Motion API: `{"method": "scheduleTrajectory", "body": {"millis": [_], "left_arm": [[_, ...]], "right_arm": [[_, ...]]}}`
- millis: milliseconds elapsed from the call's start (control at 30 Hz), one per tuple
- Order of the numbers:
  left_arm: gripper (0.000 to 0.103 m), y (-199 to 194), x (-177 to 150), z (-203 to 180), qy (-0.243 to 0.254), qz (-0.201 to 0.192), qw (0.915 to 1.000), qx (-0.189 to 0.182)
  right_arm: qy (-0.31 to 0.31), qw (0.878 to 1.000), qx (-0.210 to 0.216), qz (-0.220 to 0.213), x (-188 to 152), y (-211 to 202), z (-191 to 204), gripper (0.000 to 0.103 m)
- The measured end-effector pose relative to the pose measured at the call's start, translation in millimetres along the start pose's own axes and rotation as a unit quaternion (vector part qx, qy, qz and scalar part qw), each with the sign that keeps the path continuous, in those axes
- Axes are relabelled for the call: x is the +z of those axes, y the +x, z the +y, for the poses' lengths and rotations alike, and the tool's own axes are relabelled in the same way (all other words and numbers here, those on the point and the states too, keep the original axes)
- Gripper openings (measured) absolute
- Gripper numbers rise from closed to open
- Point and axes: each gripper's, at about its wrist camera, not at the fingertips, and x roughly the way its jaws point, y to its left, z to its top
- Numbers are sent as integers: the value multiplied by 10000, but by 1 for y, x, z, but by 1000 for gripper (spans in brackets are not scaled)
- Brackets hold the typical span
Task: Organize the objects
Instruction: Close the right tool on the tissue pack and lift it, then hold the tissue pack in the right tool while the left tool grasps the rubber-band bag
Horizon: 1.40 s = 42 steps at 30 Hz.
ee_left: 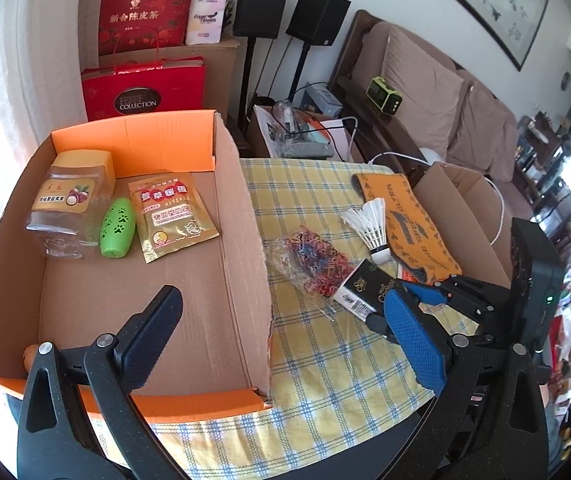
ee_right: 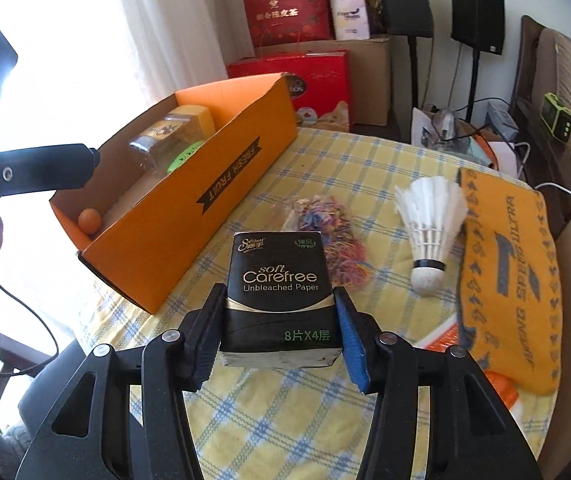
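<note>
My right gripper is shut on a black tissue pack, held just above the checked tablecloth; the pack also shows in the left wrist view. My left gripper is open and empty over the near right part of the orange cardboard box. The box holds a clear jar, a green paw-print case, a gold sachet and an orange ball. A bag of coloured rubber bands, a white shuttlecock and an orange towel lie on the cloth.
A plain cardboard box stands at the table's right edge. Red gift bags and black speakers on stands are behind the table. A brown sofa runs along the right wall.
</note>
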Motion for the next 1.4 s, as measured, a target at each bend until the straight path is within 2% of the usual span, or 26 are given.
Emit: {"method": "scheduleTrajectory", "body": {"millis": [233, 333, 433, 467, 500, 633, 800, 1033, 1167, 1400], "left_arm": [[99, 23, 4, -25, 114, 120, 9999, -49], [94, 33, 10, -41, 253, 130, 9996, 20], [82, 47, 17, -57, 393, 186, 9990, 51], [71, 54, 19, -62, 428, 253, 9987, 68], [67, 61, 21, -65, 455, 333, 9984, 76], [67, 90, 24, -73, 402, 612, 9971, 200], [67, 126, 21, -76, 296, 869, 9942, 561], [68, 163, 12, -66, 68, 1056, 9906, 866], [70, 173, 7, -58, -47, 1027, 9900, 968], [81, 175, 8, -53, -254, 916, 9910, 941]], "right_arm": [[569, 9966, -434, -412, -3, -48, -32, 53], [824, 9927, -645, -596, -5, -69, -46, 53], [1097, 9881, -787, -733, -11, -90, -61, 53], [1196, 9864, -824, -769, -13, -96, -65, 53], [1266, 9850, -860, -800, -15, -100, -69, 53], [1410, 9813, -1019, -829, -21, -112, -81, 53], [1531, 9786, -1133, -774, -31, -115, -86, 53], [1623, 9769, -1144, -793, -41, -116, -89, 53], [1585, 9781, -1124, -748, -42, -112, -86, 53], [1515, 9802, -1098, -648, -44, -102, -79, 53]]}}
